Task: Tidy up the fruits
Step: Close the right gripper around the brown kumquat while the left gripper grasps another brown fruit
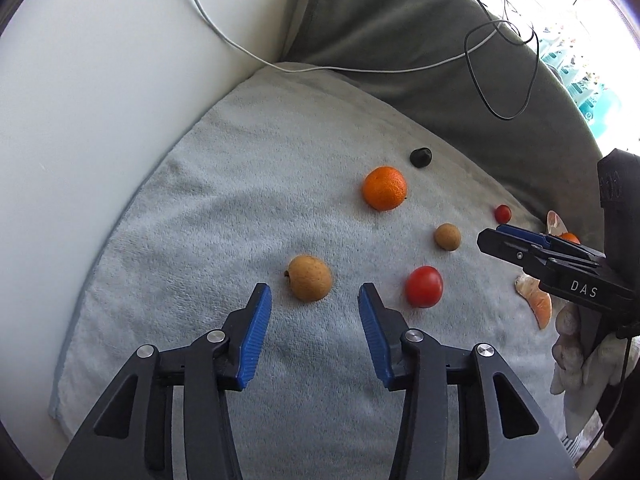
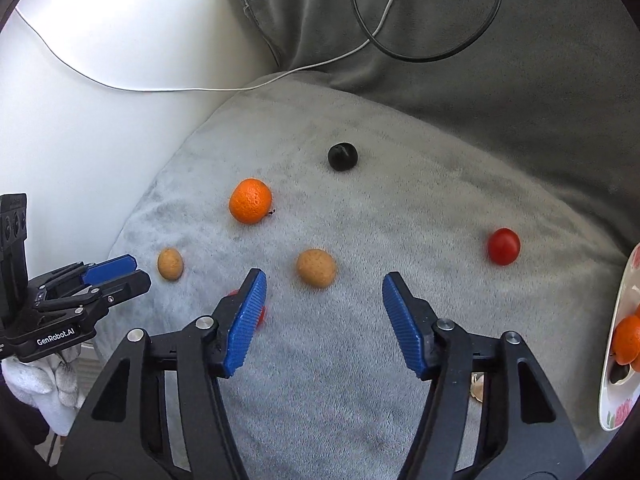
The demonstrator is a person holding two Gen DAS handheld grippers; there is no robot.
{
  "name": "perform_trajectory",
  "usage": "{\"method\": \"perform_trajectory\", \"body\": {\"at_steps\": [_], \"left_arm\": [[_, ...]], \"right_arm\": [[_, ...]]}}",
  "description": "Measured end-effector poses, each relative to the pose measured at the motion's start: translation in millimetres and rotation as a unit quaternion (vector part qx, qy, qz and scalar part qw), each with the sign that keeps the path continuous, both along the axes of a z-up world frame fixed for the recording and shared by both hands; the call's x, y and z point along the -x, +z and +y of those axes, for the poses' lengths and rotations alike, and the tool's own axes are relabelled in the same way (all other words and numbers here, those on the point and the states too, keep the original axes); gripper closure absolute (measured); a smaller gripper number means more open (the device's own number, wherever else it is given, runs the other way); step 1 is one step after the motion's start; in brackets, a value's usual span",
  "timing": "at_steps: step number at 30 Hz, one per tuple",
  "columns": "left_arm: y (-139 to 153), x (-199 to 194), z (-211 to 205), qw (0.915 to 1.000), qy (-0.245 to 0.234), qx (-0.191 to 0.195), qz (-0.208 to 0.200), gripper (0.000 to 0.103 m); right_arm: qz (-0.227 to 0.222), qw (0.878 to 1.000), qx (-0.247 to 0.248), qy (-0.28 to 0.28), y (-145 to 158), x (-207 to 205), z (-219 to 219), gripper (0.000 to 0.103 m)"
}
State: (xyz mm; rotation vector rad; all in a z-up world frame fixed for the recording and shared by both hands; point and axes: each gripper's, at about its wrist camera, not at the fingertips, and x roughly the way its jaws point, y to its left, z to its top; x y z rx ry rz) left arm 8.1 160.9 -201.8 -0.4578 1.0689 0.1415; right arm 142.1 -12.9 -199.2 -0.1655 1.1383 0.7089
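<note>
Loose fruits lie on a pale grey towel [image 1: 240,208]. My left gripper [image 1: 314,294] is open, and a tan round fruit [image 1: 310,279] sits just past its fingertips, untouched. To its right lie a red tomato [image 1: 424,287], a whole mandarin [image 1: 385,188] and a black fruit [image 1: 421,157]. My right gripper [image 2: 324,280] is open too, with a smaller tan fruit [image 2: 316,268] just ahead between its tips and no pad on it. That gripper's left finger [image 2: 244,312] hides most of the red tomato [image 2: 262,316]. A second tomato [image 2: 503,246] lies far right.
A flowered plate [image 2: 616,360] holding a mandarin [image 2: 626,340] stands at the towel's right edge. A mandarin segment [image 1: 538,304] lies near it. A white wall [image 1: 80,100] borders the left, and a grey cushion [image 2: 480,60] with cables rises behind. Both hands wear white gloves [image 1: 568,340].
</note>
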Motion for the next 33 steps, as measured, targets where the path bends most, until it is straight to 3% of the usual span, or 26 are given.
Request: {"method": "perform_trajectory", "body": {"at_steps": [26,33], "left_arm": [[-24.6,-18.7,0.6,0.9998,-0.002,0.009,0.018,0.074],[-26.6,-20.1,3.5,0.9999,-0.002,0.009,0.014,0.078]], "right_arm": [[0.018,0.999,0.038,0.034,-34.9,-10.4,33.6,0.074],[0.013,0.998,0.041,0.04,-37.8,-10.7,36.1,0.075]]}}
